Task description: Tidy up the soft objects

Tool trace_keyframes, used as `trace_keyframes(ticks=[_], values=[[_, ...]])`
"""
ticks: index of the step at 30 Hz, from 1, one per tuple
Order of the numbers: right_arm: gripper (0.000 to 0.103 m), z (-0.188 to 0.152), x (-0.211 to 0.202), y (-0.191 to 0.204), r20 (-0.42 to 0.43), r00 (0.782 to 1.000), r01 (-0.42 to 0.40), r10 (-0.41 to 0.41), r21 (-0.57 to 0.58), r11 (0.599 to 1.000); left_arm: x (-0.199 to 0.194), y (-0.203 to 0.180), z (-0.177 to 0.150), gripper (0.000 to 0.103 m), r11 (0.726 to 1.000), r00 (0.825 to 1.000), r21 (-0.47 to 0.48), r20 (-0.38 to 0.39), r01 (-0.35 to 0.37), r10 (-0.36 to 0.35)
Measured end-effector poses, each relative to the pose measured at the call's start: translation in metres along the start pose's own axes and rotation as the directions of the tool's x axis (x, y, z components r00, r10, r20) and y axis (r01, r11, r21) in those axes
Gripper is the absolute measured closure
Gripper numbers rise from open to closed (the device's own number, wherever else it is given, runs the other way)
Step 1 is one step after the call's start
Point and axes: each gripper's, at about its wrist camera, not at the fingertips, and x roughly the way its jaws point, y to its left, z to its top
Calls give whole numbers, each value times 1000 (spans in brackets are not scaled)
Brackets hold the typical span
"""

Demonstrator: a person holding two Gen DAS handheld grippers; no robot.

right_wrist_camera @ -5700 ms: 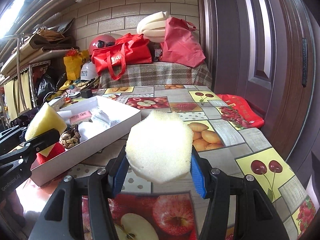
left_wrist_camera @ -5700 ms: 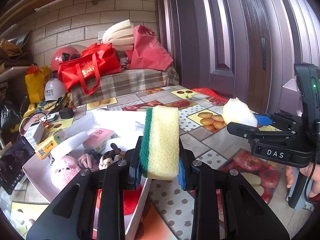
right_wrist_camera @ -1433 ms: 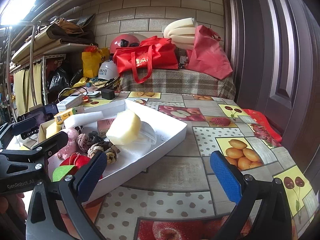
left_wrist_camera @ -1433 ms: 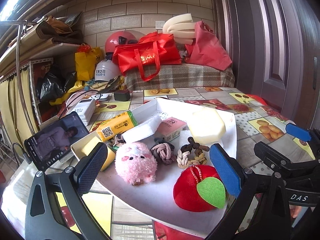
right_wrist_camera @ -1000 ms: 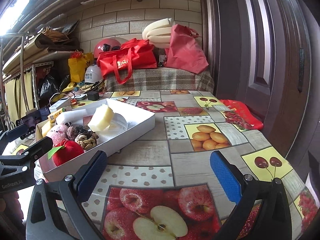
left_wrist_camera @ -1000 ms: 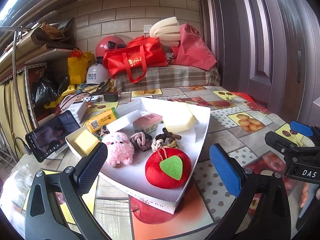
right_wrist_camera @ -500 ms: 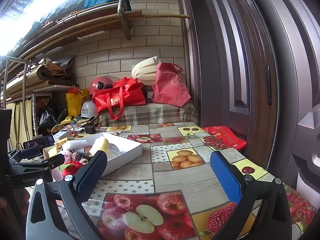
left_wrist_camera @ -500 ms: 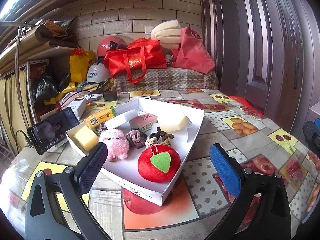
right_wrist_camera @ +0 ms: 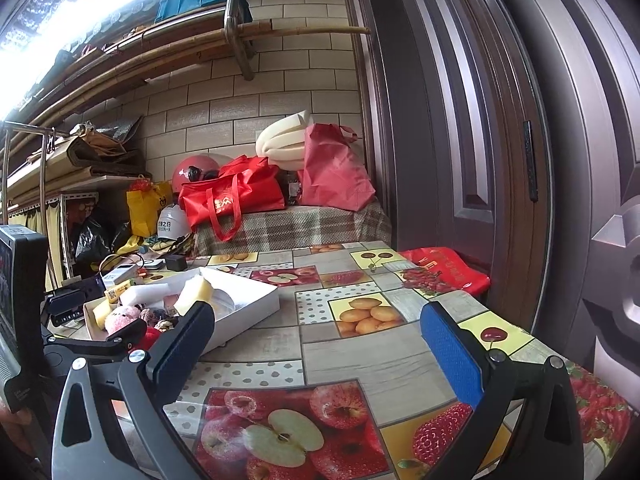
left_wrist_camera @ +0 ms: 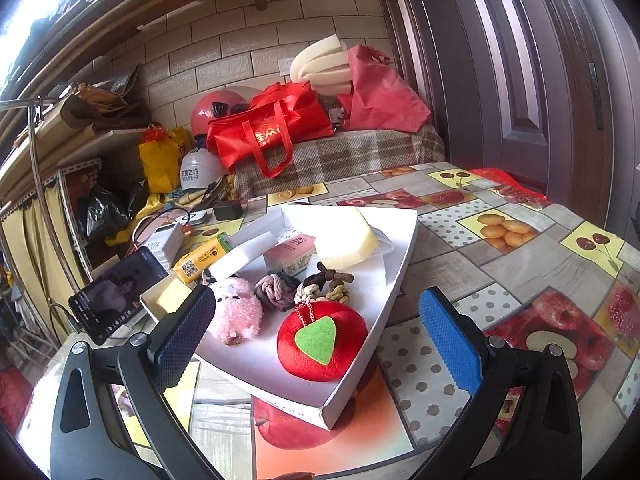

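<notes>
Grippers, left (left_wrist_camera: 316, 334) and right (right_wrist_camera: 316, 336), hover level above the table (right_wrist_camera: 360, 360), fingers spread wide and empty.

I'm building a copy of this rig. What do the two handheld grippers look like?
Both look alike: black plastic frames with triangular cut-outs and silver screws. On the left gripper and on the right gripper, one finger wears a bright blue textured pad and the other pad looks dark navy. In the right view, the left gripper's body carries small white lettering, too blurred to read. No cables or sleeves show.
</notes>
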Motion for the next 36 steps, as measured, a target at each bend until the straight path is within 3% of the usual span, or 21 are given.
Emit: trace_keyframes(ticks=[3, 26, 31, 36], values=[[0, 0, 1, 0, 0, 1000, 0, 0, 0, 1000, 4, 5, -1, 0, 999, 999, -41, -30, 20, -21], [0, -1, 1, -1, -15, 999, 32, -31, 30, 999, 12, 10, -3, 0, 999, 997, -31, -65, -34, 32], [0, -1, 2, 1, -22, 999, 41, -41, 24, 999, 19, 16, -4, 0, 998, 993, -67, -115, -3, -5], [0, -2, 2, 4, -24, 999, 48, -48, 12, 999, 20, 16, -5, 0, 998, 992, -68, -126, -16, 7]])
